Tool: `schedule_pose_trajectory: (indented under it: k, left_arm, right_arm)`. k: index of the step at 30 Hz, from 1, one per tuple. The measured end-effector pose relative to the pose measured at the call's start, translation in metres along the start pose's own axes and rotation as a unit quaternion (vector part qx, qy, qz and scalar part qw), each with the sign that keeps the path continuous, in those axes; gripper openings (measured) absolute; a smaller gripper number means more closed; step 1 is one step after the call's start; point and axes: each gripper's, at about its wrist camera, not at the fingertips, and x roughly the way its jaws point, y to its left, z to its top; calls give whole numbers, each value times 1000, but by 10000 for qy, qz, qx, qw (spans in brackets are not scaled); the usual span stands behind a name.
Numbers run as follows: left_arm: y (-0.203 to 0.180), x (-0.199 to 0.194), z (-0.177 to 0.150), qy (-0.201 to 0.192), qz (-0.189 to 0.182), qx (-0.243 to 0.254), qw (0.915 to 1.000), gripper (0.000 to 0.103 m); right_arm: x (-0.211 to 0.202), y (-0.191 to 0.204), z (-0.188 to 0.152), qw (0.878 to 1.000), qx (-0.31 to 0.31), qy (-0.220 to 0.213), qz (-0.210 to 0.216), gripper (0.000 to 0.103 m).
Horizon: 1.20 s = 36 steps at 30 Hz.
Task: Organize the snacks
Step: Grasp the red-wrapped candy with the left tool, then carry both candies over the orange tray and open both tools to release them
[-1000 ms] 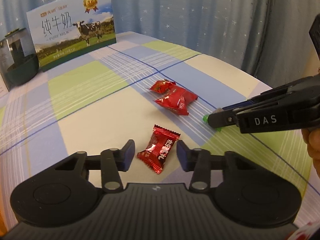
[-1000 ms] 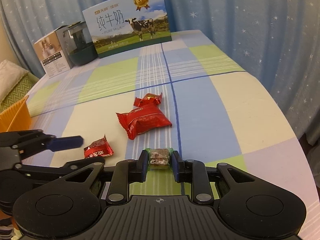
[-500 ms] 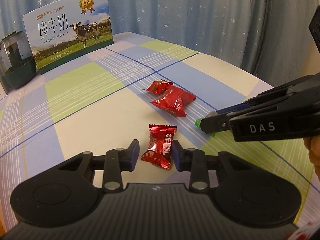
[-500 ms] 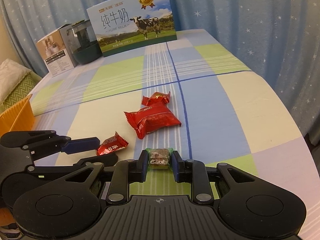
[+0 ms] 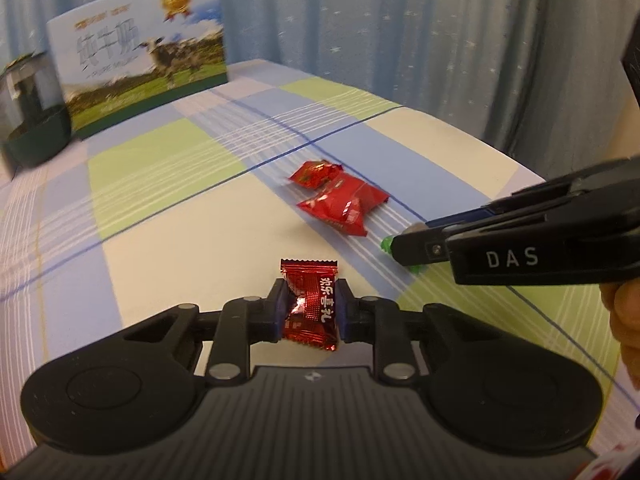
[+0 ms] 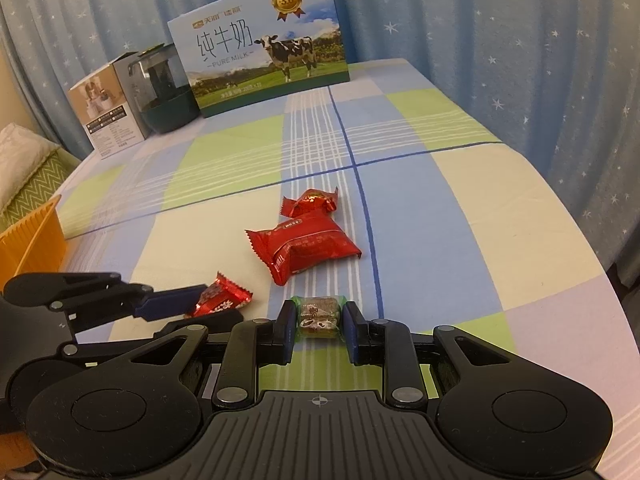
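My left gripper (image 5: 311,306) is shut on a small red foil candy (image 5: 311,304) with white characters, pinched at its middle just above the checked tablecloth. In the right wrist view the same red candy (image 6: 224,296) shows at the tips of the left gripper (image 6: 192,300). My right gripper (image 6: 319,320) is shut on a green-wrapped brown candy (image 6: 319,316); from the left wrist view only a bit of the green wrapper (image 5: 386,245) peeks out at the right gripper (image 5: 400,246). A larger red snack packet (image 6: 304,250) and a small red candy (image 6: 310,203) lie on the cloth farther away.
A blue milk carton box (image 6: 264,60) stands at the table's far end, with a dark green container (image 6: 164,88) and a small cardboard box (image 6: 108,116) to its left. An orange basket (image 6: 30,240) sits at the left edge. Starred blue curtains hang behind. A hand (image 5: 628,320) holds the right gripper.
My left gripper's jaws closed in on the small red candy, which turned upright between the pads. The right gripper kept its hold on the green candy and stayed put.
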Motion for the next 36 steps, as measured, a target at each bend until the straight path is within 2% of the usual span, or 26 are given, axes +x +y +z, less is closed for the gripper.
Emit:
schedule_pose_trajectory:
  k: [5,10,13,21,29,36]
  left_arm:
    - [9,-16,-6,50,92,-535,9985,21]
    - [10,-46,-6,-103,260,-672,9973,21]
    - [13,-69,-7,-214,315,-920,9950,21]
    - [35,-146,-17,-372,842,-1448,9852,21]
    - [66,-242,-13,-690,1265,-1795,9732,21]
    - [82,-309,-35,-844,1633,-1969,9630,21]
  right_arm:
    - [-8,2,0,9999,10,-129,-10,25]
    - [-24,10,-9,9997,46,-230,-19,25]
    - [-37,21,-21,9996,43,-279,-20,25]
    - [-78,61,-36,9989,129,-398,216,25]
    - [-121,126,-22,9961,-107,-605,633,25]
    - [-143,195,-18,9892,-602,-645,1172,25]
